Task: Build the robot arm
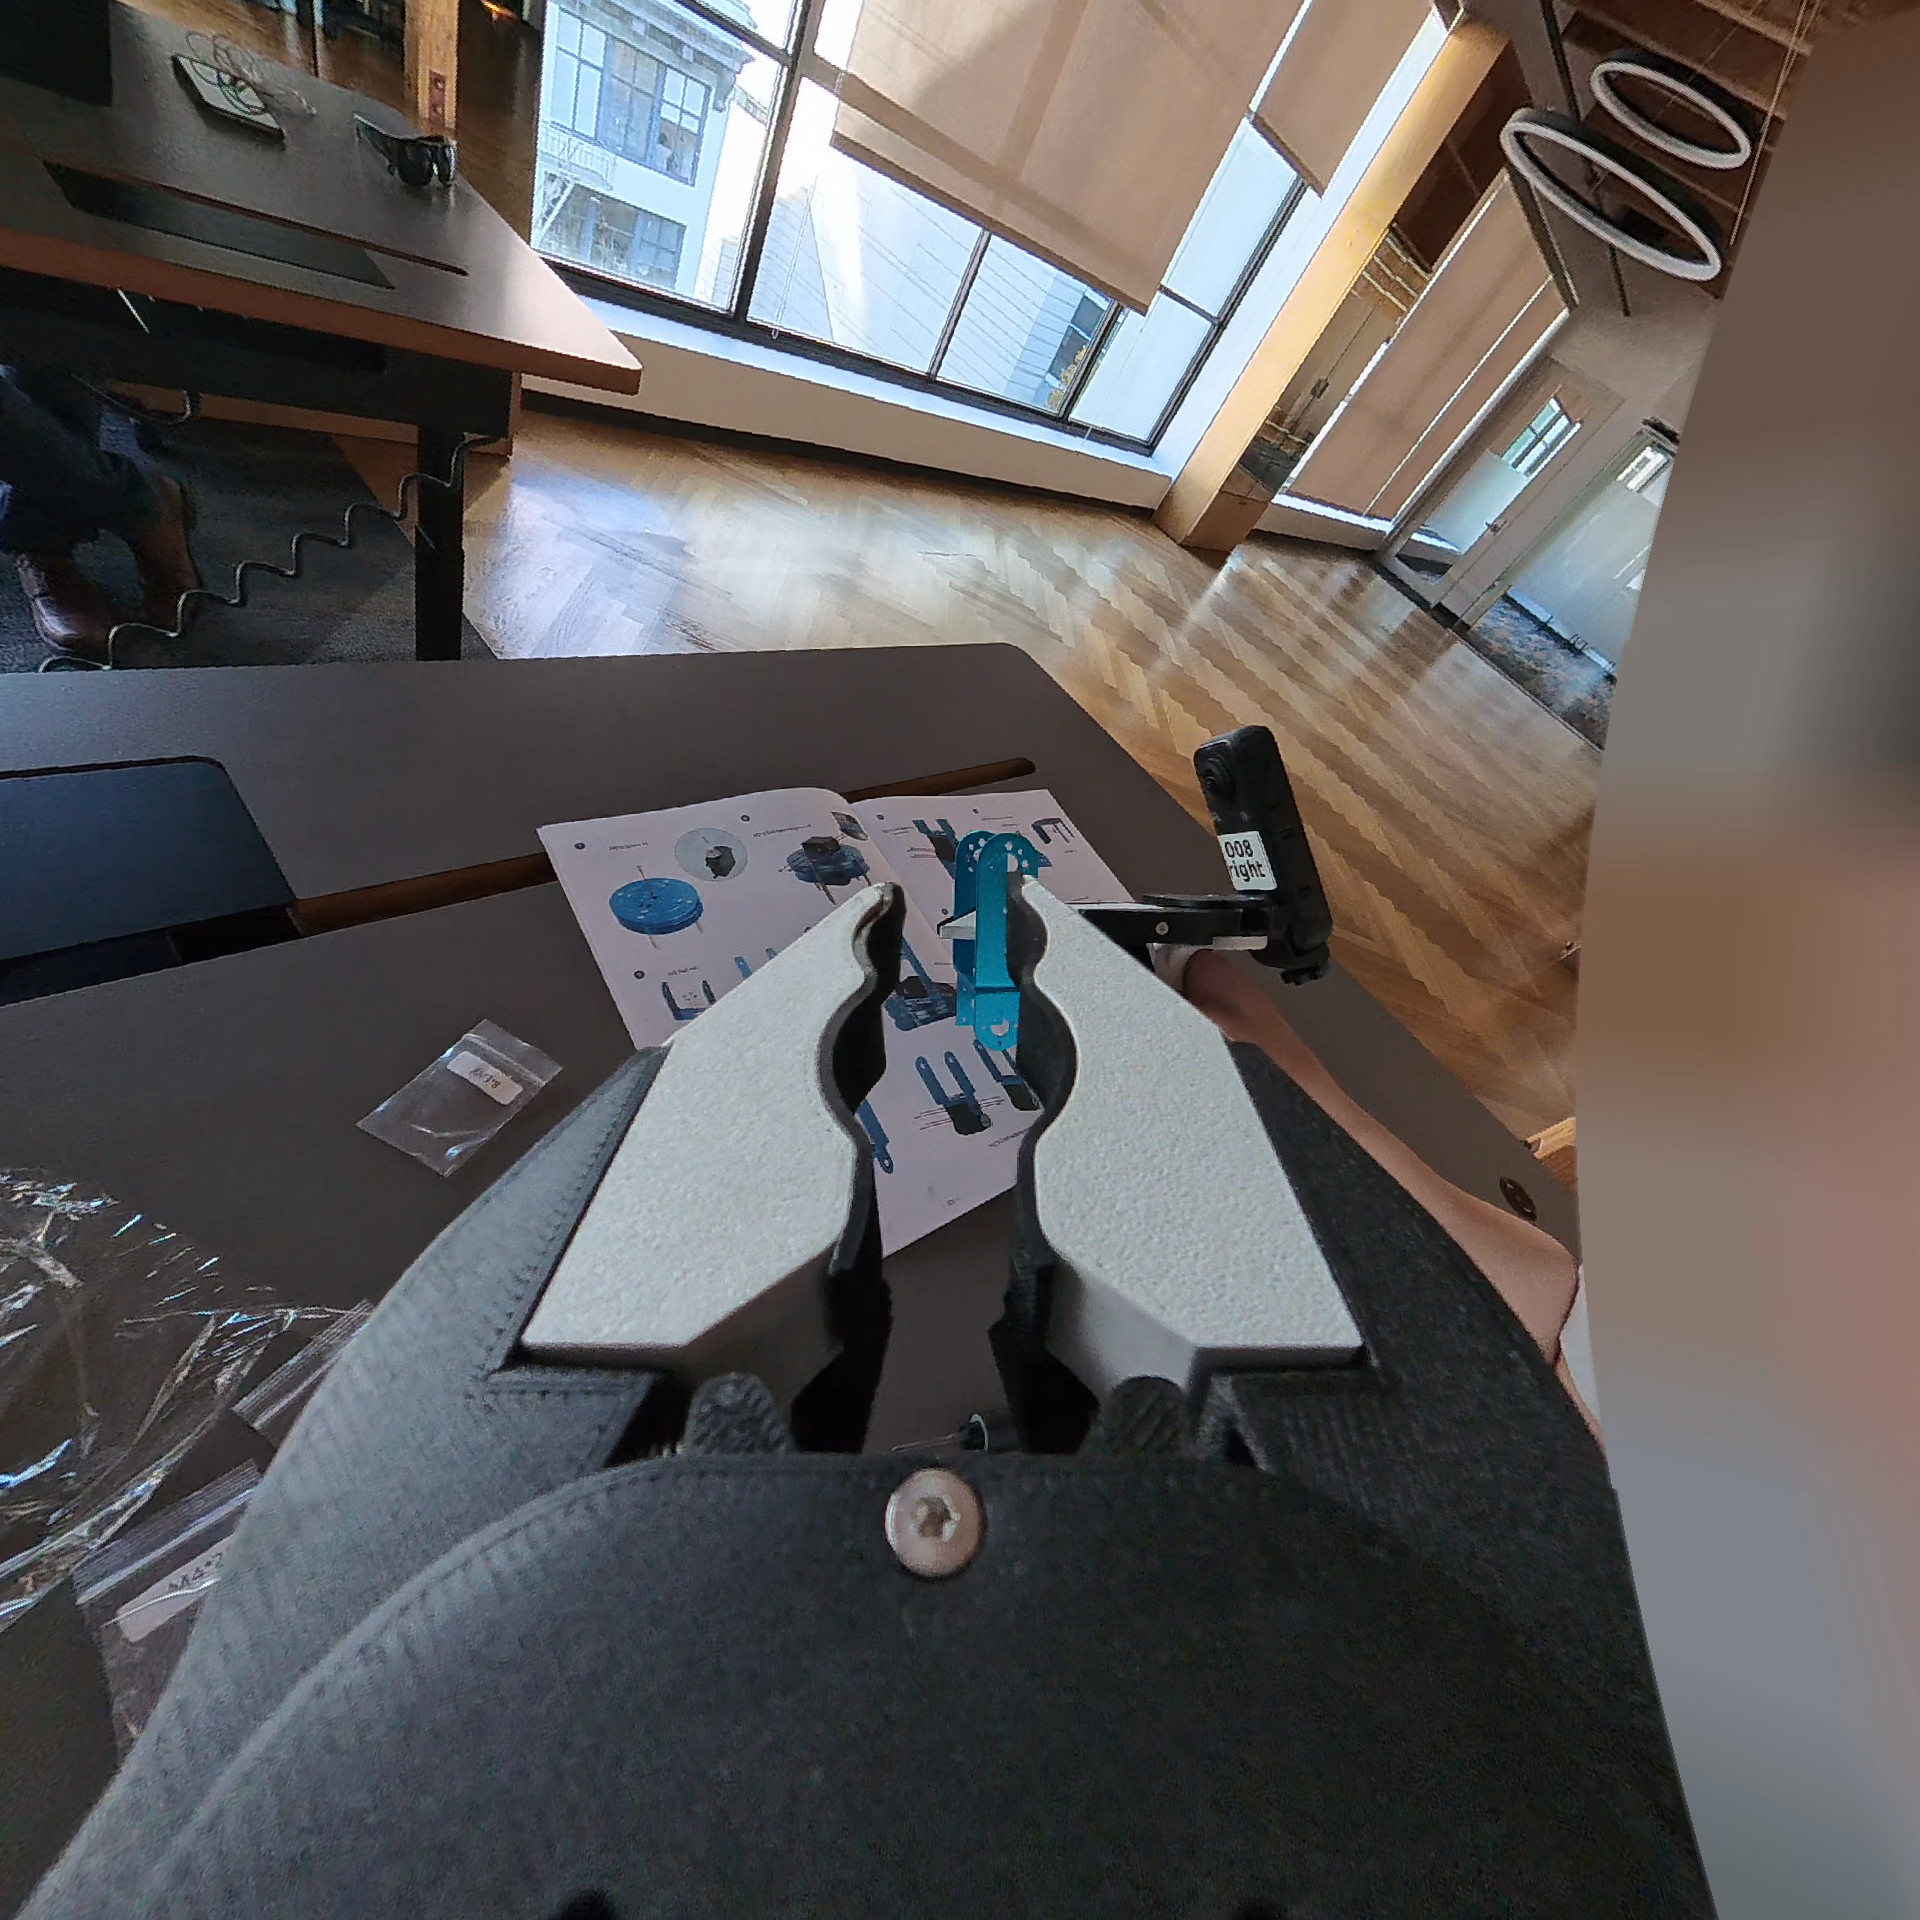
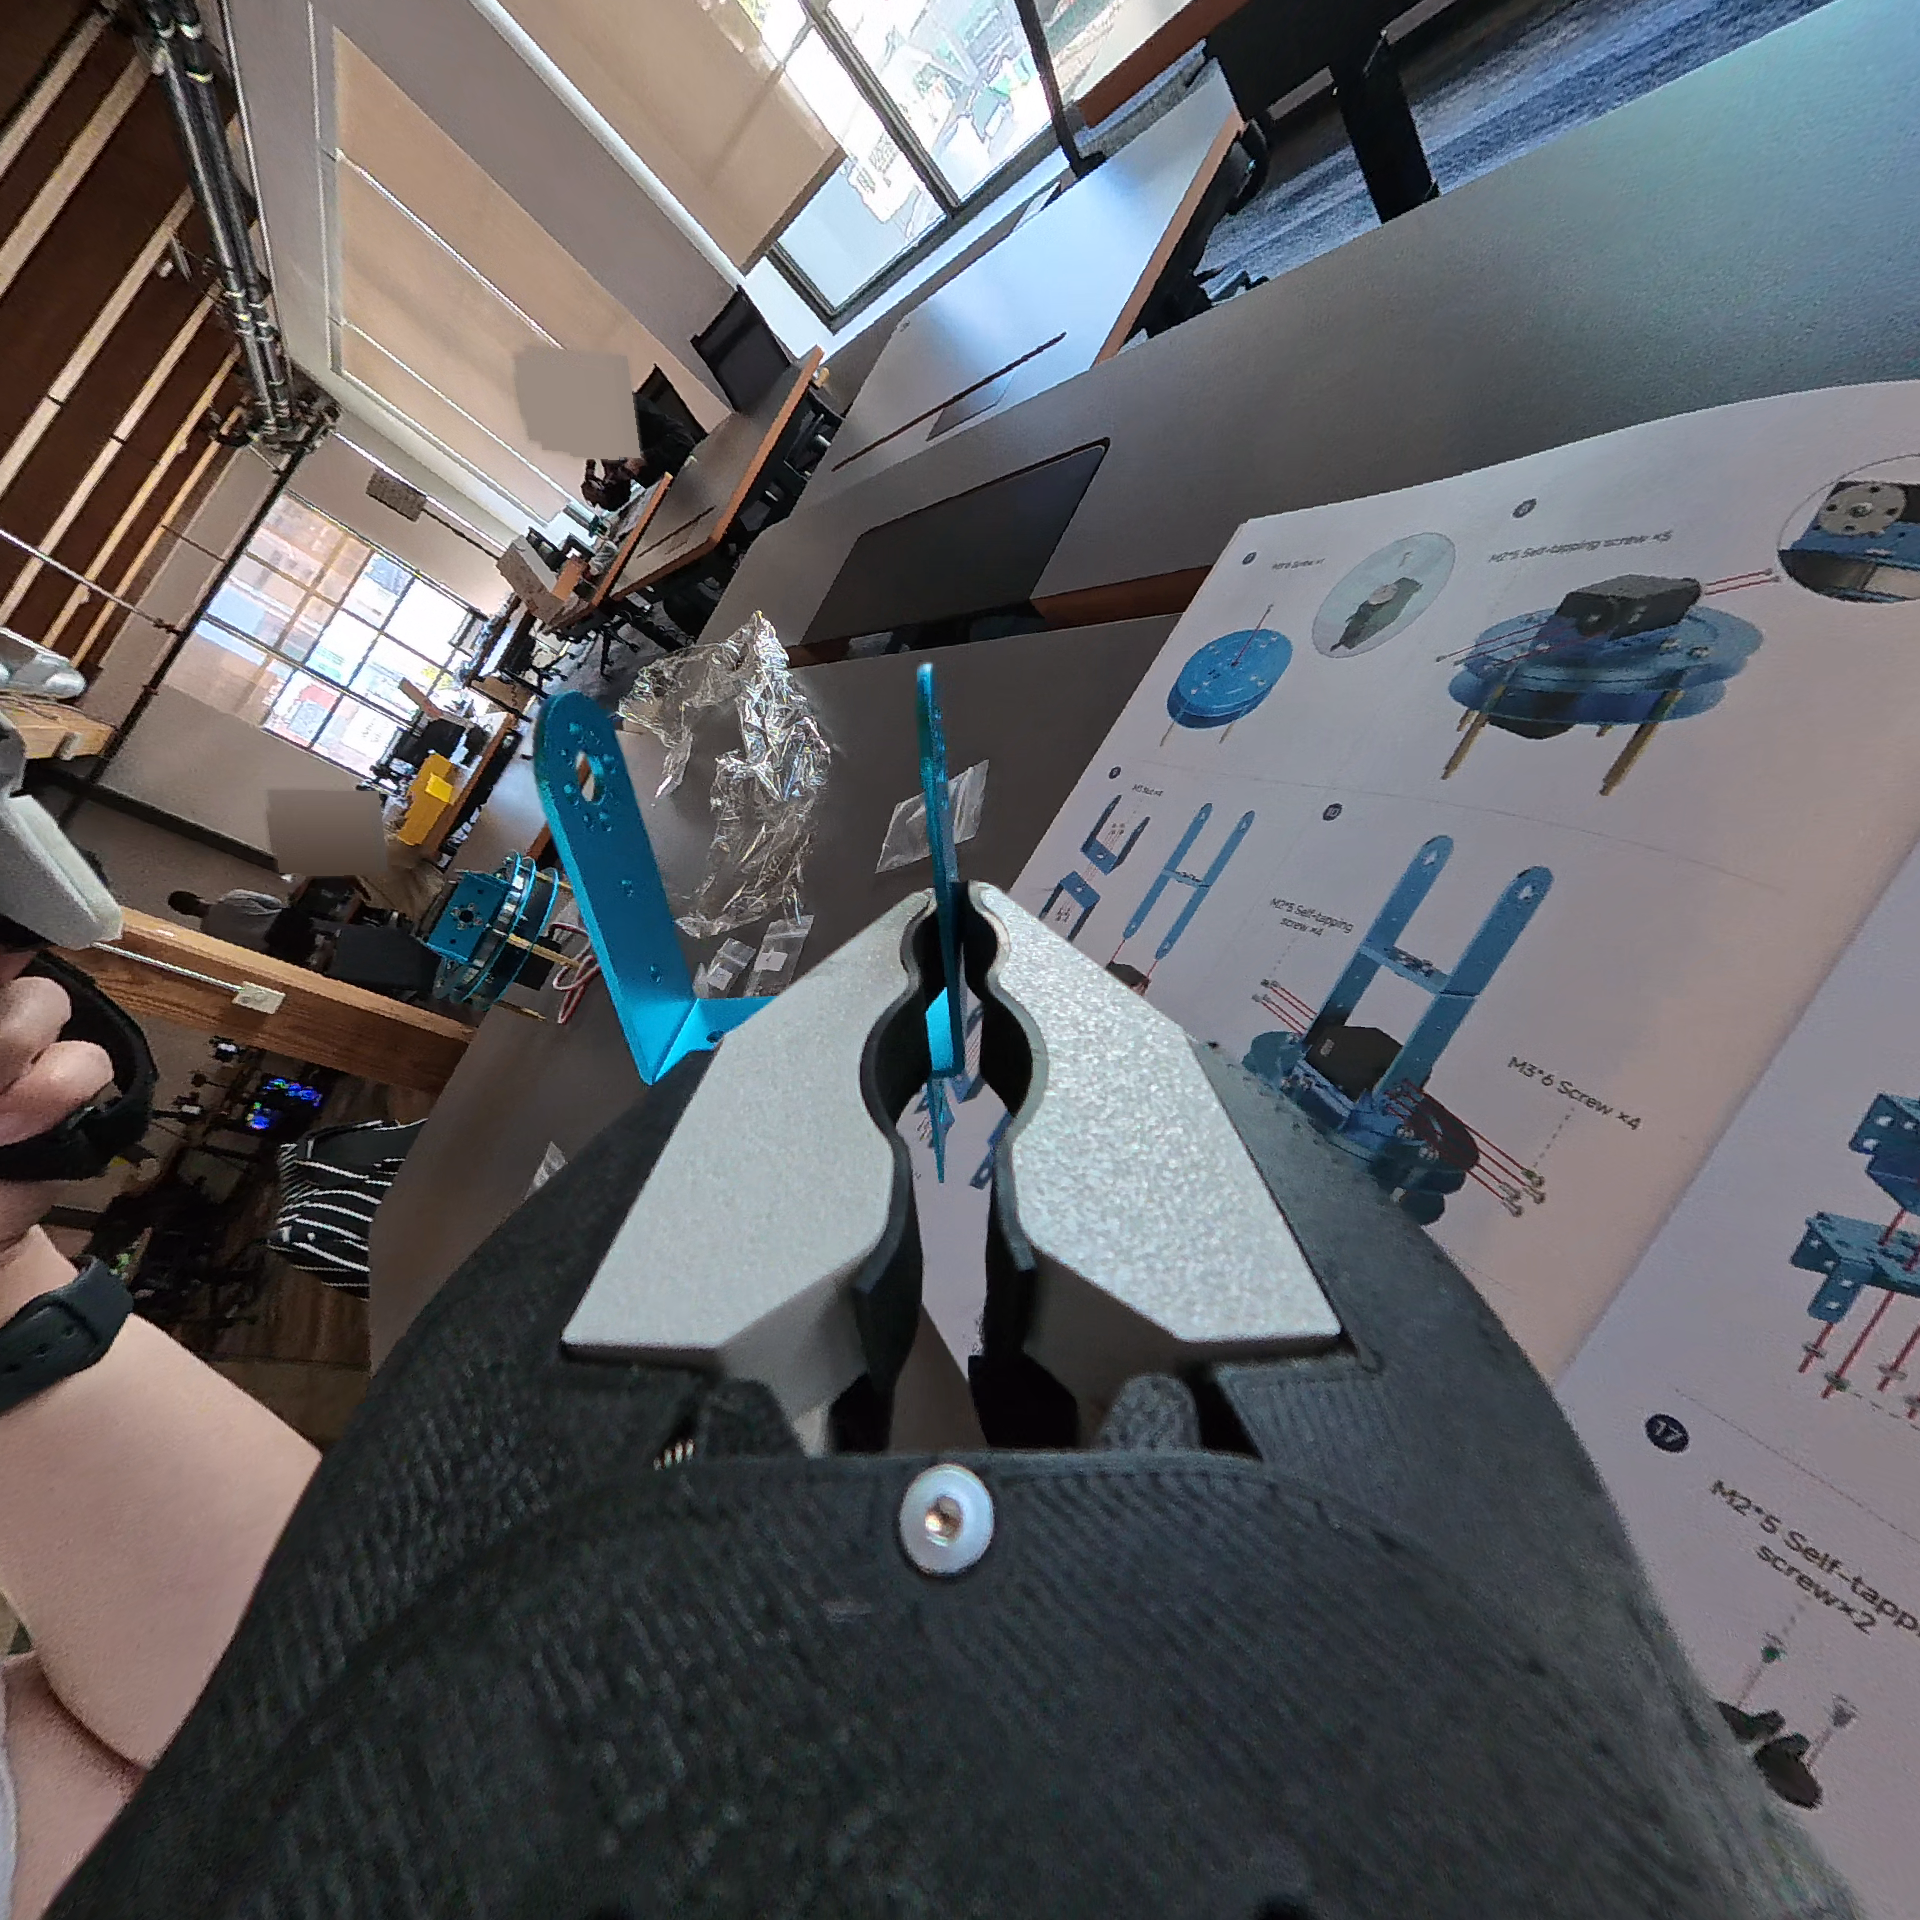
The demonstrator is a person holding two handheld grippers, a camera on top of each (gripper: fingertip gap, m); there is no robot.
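My right gripper [image 2: 961, 899] is clamped on one arm of the blue U-shaped bracket [image 2: 613, 883]. That arm stands edge-on between my tips, and the other arm rises free to their left, with its ring of holes at the top. Only the tips pinch the thin plate, so I judge it could pivot; firm, even pressure and a level wrist suit it.

My left gripper [image 1: 954, 899] has its jaws parted and holds nothing. Seen along its fingers, the bracket hangs just beyond the tips, close to the right-hand finger, though I cannot tell whether they touch.

Under and to the right of my right gripper lies the open instruction booklet [image 2: 1455, 831] on the dark desk [image 1: 312, 1039]. A small clear bag [image 1: 462, 1091] lies on the desk left of my left gripper. Farther ahead of my right gripper is crumpled clear wrap [image 2: 748, 758], and to its left a blue round assembly [image 2: 488, 925].
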